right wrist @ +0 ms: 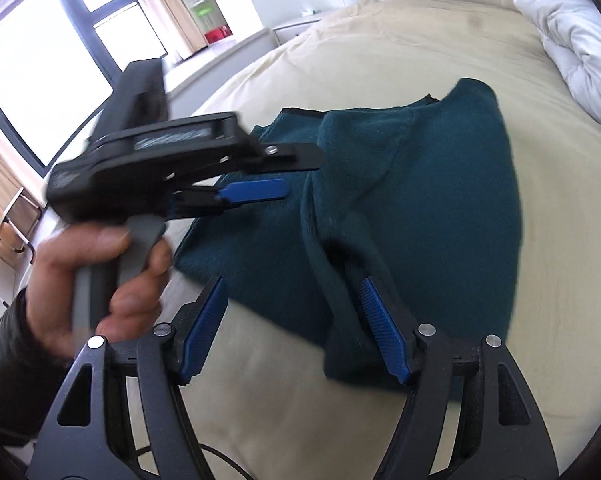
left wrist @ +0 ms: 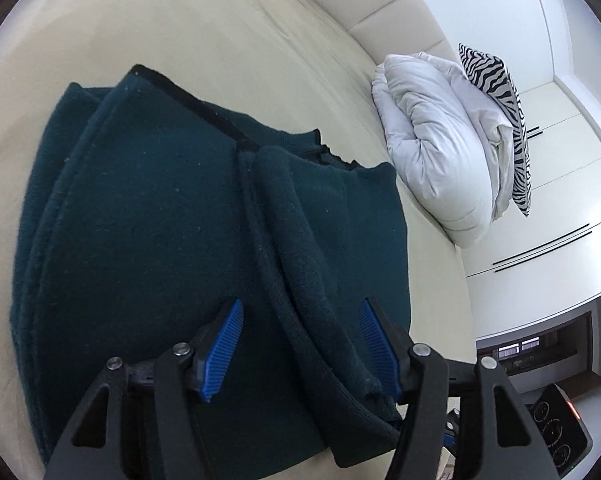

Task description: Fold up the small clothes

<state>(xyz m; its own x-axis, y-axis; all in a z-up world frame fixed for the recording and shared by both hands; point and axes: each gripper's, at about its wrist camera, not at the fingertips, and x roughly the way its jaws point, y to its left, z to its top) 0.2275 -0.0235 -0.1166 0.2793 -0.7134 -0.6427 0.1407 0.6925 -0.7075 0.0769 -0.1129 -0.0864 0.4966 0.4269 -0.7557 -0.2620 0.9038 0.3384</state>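
A dark teal fleece garment (left wrist: 148, 216) lies folded on the cream bed sheet (left wrist: 228, 40); it also shows in the right wrist view (right wrist: 432, 208). A black-trimmed edge (left wrist: 196, 106) runs across its top layer, and a folded-over roll of fleece (left wrist: 300, 248) lies along its right part. My left gripper (left wrist: 300, 344) is open and empty just above the garment's near edge; it also shows in the right wrist view (right wrist: 296, 172), held over the garment's left side. My right gripper (right wrist: 292, 328) is open and empty, its right pad (right wrist: 380, 332) beside a fold at the garment's near edge.
A white rolled duvet (left wrist: 440, 140) and a zebra-print pillow (left wrist: 500, 112) lie at the head of the bed; the duvet shows in the right wrist view (right wrist: 572, 36) too. White cupboards (left wrist: 560, 168) stand beside the bed. A large window (right wrist: 40, 64) and shelves are at the far left.
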